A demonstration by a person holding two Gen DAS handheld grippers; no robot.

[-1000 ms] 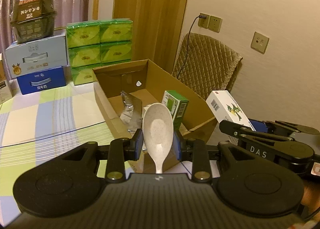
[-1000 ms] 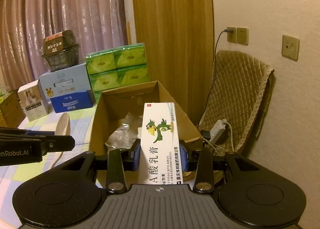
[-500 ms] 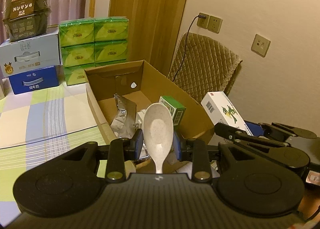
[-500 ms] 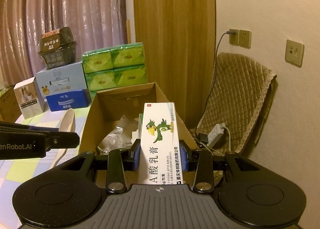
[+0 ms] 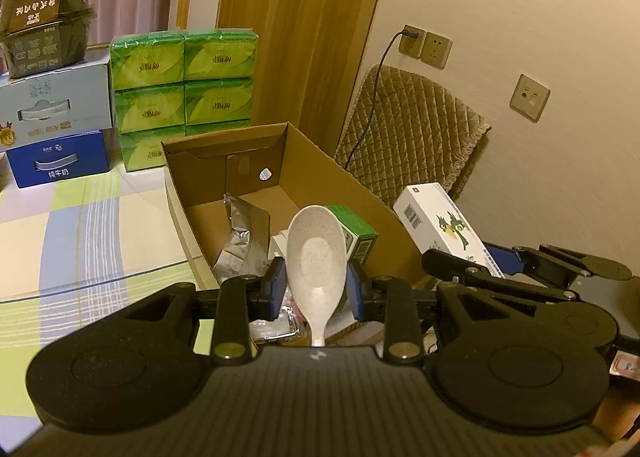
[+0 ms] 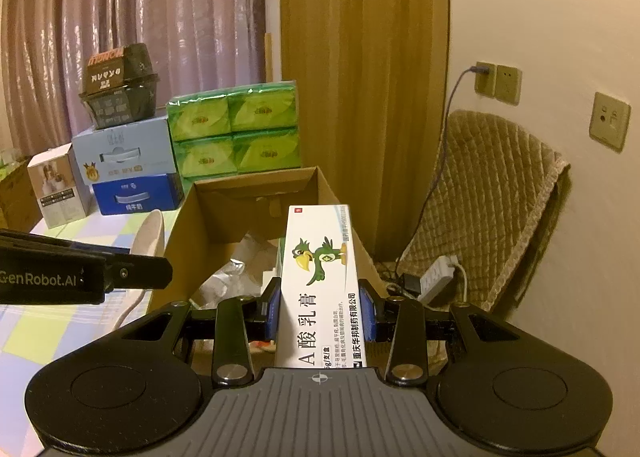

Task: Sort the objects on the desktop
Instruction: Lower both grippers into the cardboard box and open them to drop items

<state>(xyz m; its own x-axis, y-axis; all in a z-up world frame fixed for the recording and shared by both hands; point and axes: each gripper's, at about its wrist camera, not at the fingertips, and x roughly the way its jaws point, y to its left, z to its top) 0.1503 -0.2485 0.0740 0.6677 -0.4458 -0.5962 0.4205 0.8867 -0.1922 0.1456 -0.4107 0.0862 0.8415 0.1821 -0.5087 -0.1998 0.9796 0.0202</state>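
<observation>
Left hand-held gripper (image 5: 316,287) clamps white spoon (image 5: 316,257), bowl up; cardboard box (image 5: 320,173) just ahead, below. Right hand-held gripper (image 6: 320,311) grips white ointment carton (image 6: 320,277), same box ahead.

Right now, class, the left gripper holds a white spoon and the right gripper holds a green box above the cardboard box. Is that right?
Not quite. The right gripper holds a white box printed with a green bird, as the right wrist view shows. The left gripper does hold the white spoon over the cardboard box.
</observation>
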